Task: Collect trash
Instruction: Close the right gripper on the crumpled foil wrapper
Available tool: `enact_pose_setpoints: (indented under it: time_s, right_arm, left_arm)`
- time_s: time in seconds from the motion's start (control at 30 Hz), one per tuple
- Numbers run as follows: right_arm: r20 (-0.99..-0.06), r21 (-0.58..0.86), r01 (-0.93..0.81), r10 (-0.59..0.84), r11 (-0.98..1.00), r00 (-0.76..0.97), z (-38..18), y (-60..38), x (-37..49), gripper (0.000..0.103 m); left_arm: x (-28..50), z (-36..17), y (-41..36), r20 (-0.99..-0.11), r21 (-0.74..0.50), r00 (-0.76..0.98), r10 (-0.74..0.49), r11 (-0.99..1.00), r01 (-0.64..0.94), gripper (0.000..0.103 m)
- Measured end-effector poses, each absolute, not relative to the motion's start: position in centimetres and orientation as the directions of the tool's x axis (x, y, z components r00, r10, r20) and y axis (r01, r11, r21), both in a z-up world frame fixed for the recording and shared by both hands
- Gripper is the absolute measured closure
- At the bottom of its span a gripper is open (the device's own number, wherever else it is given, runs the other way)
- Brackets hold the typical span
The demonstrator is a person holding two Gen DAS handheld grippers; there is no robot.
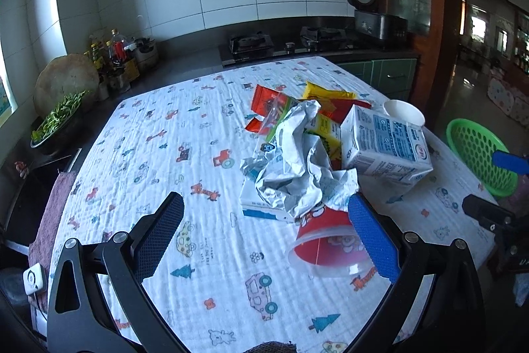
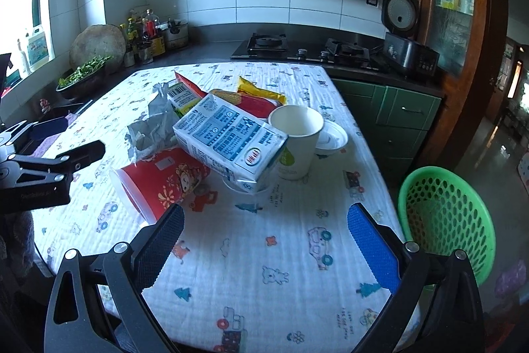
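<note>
Left tongs (image 1: pixel 266 229) spread wide, empty, low over the counter (image 1: pixel 158 154) in its cartoon-print cloth; right tongs (image 2: pixel 266 235) likewise apart, holding nothing, near the counter's right edge.

Heaped mid-counter, the trash: one red cup (image 1: pixel 325 242) on its side, clear rim toward the left tongs, just beside the blue pad; in the right view the same red cup (image 2: pixel 162 182) under the carton's corner. One crumpled foil-and-paper wad (image 1: pixel 297 161) sprawled over a flattened white-and-blue box (image 1: pixel 258 204). One white milk carton (image 1: pixel 385 146) with blue print, tilted, propped on the heap; from the right, carton (image 2: pixel 231 138) leaning against one upright white paper cup (image 2: pixel 296 141). One white lid (image 2: pixel 332 138) flat behind that cup, touching it. Behind the wad, red wrappers (image 1: pixel 266 101) — two red pieces visible, whether one packet or two not clear — plus one yellow packet (image 1: pixel 327 91) and one yellow-green wrapper (image 1: pixel 325 133) partly buried.

One green perforated basket (image 2: pixel 446 220) off the counter's right edge, just beside the right tongs, nothing visible inside.

At the back: two-burner stove (image 2: pixel 307 50), one rice cooker (image 2: pixel 408 48) with lid up, bottles (image 2: pixel 145 35) in the left corner, one bowl of greens (image 2: pixel 82 78).
</note>
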State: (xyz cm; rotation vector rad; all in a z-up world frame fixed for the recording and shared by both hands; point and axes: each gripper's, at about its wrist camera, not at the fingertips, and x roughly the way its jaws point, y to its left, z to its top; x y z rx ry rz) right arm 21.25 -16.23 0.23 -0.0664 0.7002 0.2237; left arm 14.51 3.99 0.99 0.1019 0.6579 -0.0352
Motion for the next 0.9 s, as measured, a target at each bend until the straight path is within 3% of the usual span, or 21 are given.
enact_pose_setpoints:
  time_s: [0.37,0.53,0.6,0.9]
  right_arm:
    - [-0.612,-0.002,-0.390,0.308,0.921,0.729,3.1,-9.9,24.5,0.008]
    - [-0.642,0.007,-0.454,0.352,0.891,0.681,3.2,-6.1,27.3,0.009]
    - [-0.660,0.011,-0.467,0.357,0.884,0.661,2.9,-5.0,28.3,0.015]
    - [-0.745,-0.023,-0.478,0.304,0.878,0.594,0.5,-1.0,33.3,0.028]
  left_arm:
    - [14.5,0.3,9.5,-0.628,0.114,0.768,0.125,0.991,-0.069,0.005]
    - [13.8,-0.1,12.2,-0.632,0.104,0.759,0.157,0.988,-0.117,0.005]
    - [13.5,-0.4,13.0,-0.637,0.096,0.754,0.160,0.987,-0.128,0.005]
    - [13.3,-2.4,14.5,-0.667,0.062,0.735,0.125,0.992,-0.112,0.007]
